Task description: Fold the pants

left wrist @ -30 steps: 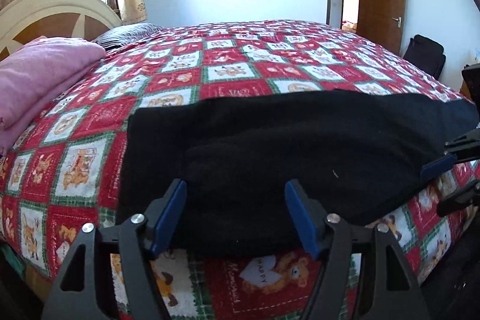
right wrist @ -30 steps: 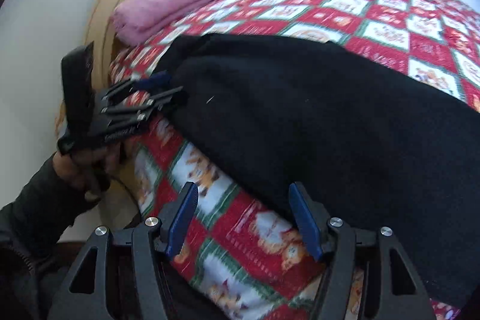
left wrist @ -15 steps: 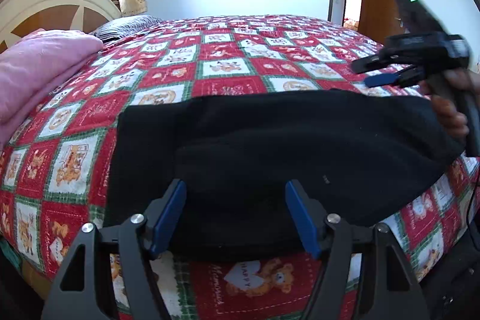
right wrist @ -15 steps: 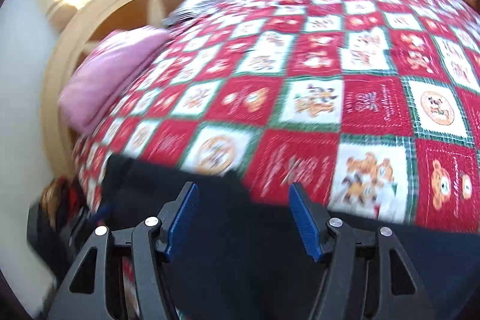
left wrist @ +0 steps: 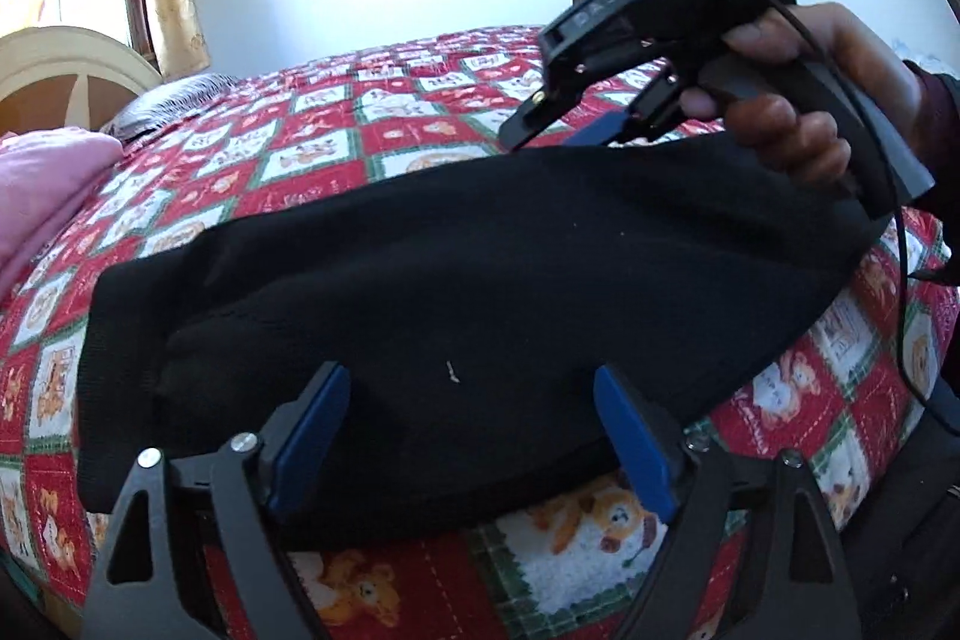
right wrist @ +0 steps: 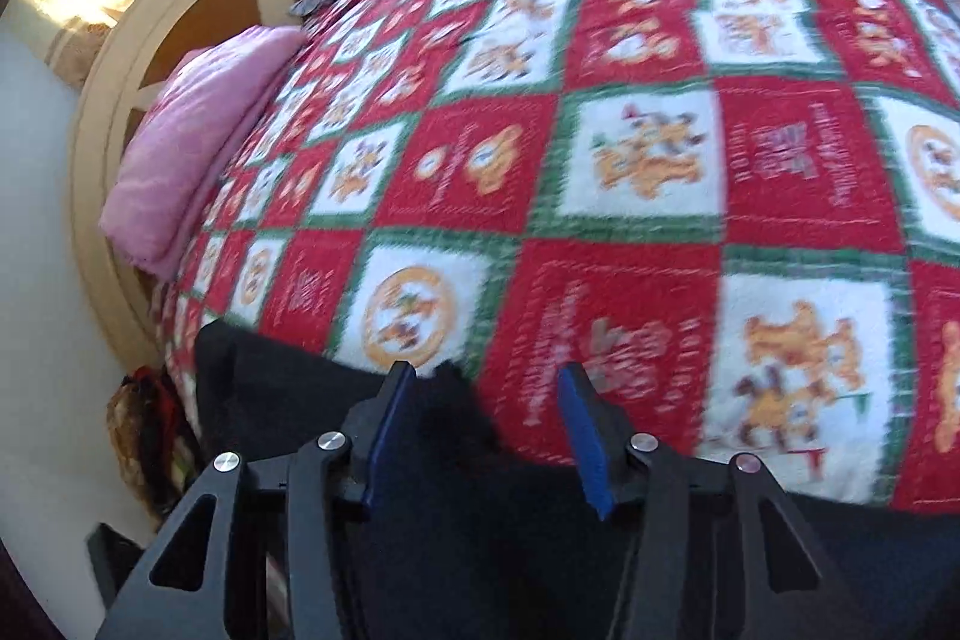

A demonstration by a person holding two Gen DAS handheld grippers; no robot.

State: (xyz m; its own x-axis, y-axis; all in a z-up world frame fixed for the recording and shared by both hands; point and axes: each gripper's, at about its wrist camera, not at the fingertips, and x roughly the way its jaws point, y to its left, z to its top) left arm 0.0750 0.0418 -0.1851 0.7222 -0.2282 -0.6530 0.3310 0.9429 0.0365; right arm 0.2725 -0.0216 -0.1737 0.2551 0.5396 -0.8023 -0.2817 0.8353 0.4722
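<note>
Black pants (left wrist: 456, 280) lie across near edge of bed, on red patchwork quilt (left wrist: 336, 148), partly folded.

Left gripper (left wrist: 465, 430) wide and opening, near hem between blue pads, nothing pinched.

Right gripper (right wrist: 480, 400) at far edge of pants, jaws closing; tuft of black cloth stands between pads (right wrist: 387, 424), right wrist view blurred, so grip likely not yet firm.

Risks:
- right pads catch top layer only; fold pulls apart
- thin pinch slips mid-lift
- quilt caught along with cloth
- pants slide off bed edge with left side free
</note>
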